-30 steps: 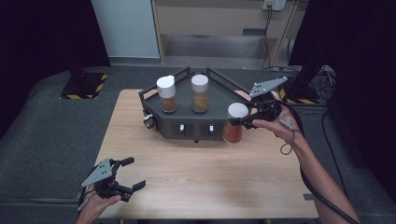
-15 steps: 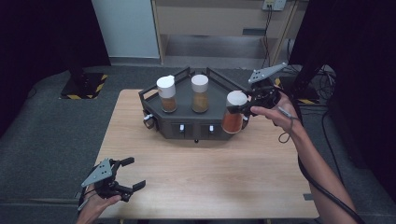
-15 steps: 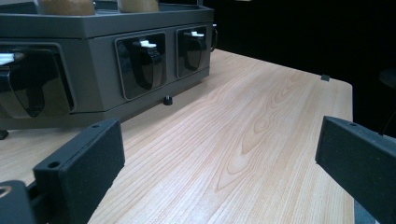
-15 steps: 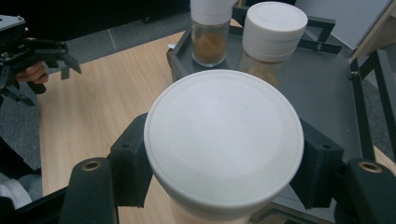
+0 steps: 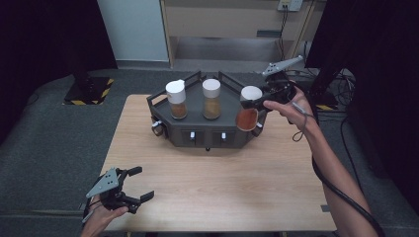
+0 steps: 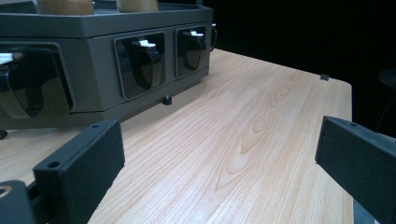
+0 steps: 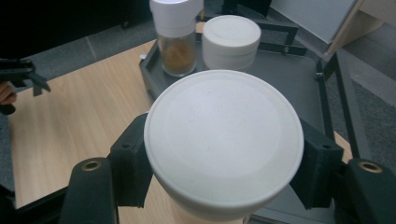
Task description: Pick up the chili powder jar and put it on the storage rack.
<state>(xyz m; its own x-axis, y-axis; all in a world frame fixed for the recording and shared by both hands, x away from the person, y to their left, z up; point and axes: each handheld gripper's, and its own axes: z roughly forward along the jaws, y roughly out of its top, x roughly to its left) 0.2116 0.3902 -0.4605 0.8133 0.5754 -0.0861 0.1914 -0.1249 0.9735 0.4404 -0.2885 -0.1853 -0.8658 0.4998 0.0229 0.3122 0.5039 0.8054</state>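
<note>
White-lidded jar (image 5: 248,111) clamped by right gripper (image 5: 259,101) beside dark tray (image 5: 232,138); left gripper (image 5: 132,185) held apart, empty, over wooden table (image 5: 237,187).

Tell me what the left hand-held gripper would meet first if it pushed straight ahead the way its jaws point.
Probably bare light wooden tabletop: the open left hand-held gripper aims past the dark grey six-sided rack, which sits left of that line. Depth is hard to judge.

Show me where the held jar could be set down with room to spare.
The wooden table is bare in front of the dark rack, between the left gripper and the right forearm. The rack's right side is free; its left is crowded by two jars.
</note>
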